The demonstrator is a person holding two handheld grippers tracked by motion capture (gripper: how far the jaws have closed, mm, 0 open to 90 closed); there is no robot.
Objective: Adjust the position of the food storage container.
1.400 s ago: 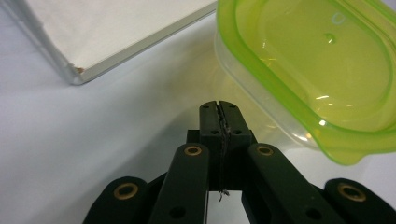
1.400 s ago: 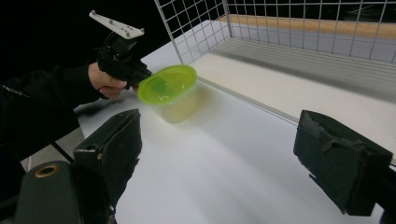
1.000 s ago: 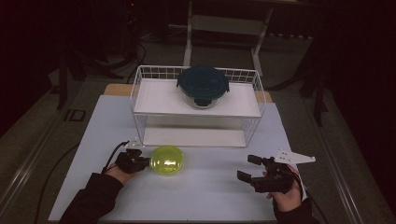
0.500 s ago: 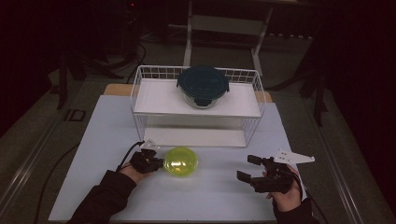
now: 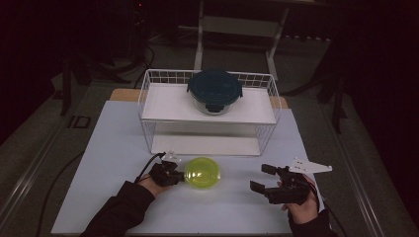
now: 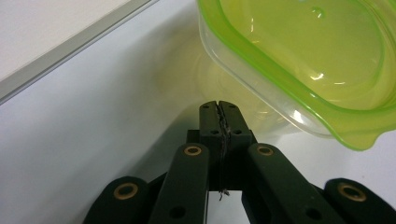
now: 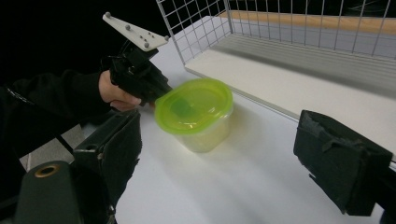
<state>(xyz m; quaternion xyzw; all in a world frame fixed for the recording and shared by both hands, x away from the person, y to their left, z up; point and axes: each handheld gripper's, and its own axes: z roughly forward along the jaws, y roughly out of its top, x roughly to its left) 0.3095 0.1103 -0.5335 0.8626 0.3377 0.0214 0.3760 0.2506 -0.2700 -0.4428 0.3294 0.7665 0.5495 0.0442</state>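
We are working at the near edge of a pale table (image 5: 123, 148), our forearms coming in from the bottom of the high view. Our right gripper (image 5: 266, 178) is resting toward the near right corner with its jaws spread wide apart and nothing between them; bare tabletop is lying in front of it and to its left. Our left gripper (image 5: 178, 174) is sitting left of centre, its jaws pressed tight together with nothing between them, the tips just beside the left side of a yellow-green container (image 5: 202, 173); whether they are touching its wall we cannot tell.

The container is standing upright on the table between our two grippers, closer to the left one. It is looking translucent, with a clear, faintly yellow body and a brighter green lid whose rim is flaring out past the wall, with a small tab at one point. Open table is stretching on either side of it.

Behind it, a white wire shelf rack (image 5: 148, 94) is standing across the far half of the table, its lower board near the container. On its upper board a glass container with a dark teal lid (image 5: 214, 89) is resting, right of the middle. We are reading no writing on either container.
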